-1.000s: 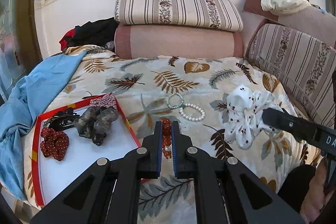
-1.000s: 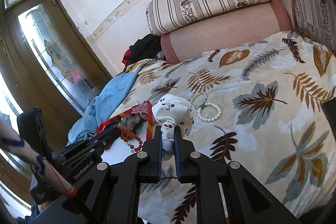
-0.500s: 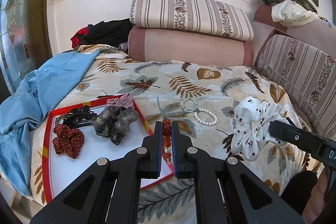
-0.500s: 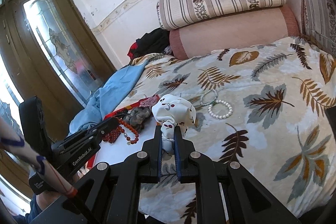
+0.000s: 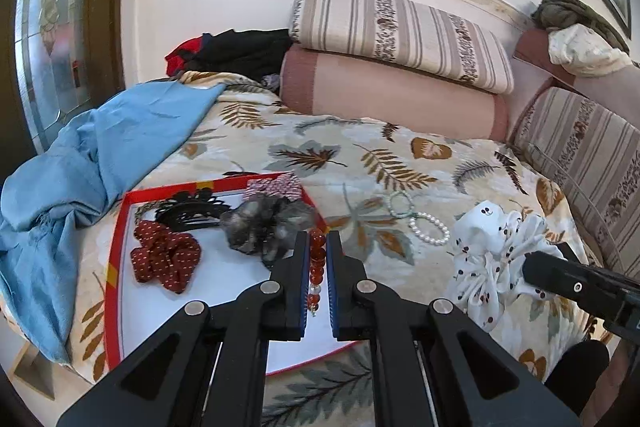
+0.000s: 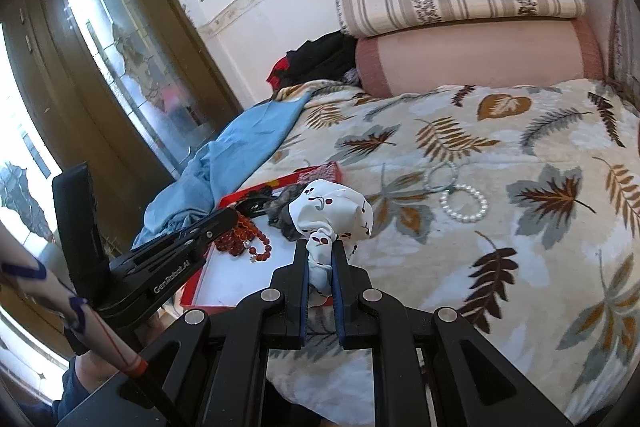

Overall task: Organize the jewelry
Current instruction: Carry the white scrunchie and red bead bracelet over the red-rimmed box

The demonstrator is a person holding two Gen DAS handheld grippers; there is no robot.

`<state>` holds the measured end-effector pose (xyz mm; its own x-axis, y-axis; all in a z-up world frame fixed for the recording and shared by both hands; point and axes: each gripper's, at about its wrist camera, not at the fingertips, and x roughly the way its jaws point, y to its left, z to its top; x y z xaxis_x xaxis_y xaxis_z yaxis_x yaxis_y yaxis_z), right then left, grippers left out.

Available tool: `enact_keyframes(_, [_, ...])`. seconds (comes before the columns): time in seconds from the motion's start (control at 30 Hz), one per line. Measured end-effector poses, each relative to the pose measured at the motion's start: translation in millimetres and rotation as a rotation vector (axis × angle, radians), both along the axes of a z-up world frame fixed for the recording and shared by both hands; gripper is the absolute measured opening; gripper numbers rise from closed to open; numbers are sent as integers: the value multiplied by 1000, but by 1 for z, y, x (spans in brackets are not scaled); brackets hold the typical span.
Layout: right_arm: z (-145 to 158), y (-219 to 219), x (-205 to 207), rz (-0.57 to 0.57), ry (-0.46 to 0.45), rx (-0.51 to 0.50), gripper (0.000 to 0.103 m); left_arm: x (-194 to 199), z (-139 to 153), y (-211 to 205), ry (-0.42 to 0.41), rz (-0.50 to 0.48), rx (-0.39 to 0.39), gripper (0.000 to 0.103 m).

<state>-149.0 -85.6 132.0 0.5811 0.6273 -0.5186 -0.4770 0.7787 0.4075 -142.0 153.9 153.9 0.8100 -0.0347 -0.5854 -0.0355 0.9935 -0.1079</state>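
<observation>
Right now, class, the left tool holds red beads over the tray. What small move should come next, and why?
Probably lower and open the left tool: its red beads already hang over the bare white floor of the tray, near the gray scrunchie.

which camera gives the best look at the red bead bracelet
The right wrist view: the red bead bracelet hangs in full below the left gripper. The left wrist view shows only a short bead strand between its fingers.

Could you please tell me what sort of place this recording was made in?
Probably a bedroom or daybed room at home: a leaf-print blanket covers the bed, striped cushions lean on the wall, beside a glazed wooden door.
</observation>
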Motion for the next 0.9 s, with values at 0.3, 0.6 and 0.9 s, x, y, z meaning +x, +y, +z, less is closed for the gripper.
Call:
enact_keyframes(0.3, [0,35,5,60,3,-27,11,-1,-8,33,10,58,-25,8])
enact_keyframes(0.6, [-5,78,12,131,19,-52,11,-3,-20,73,26,133,-54,7])
enact_keyframes(0.9, [-21,113,19,188,54,-86,11,-5,-37,109,57,201,-77,7])
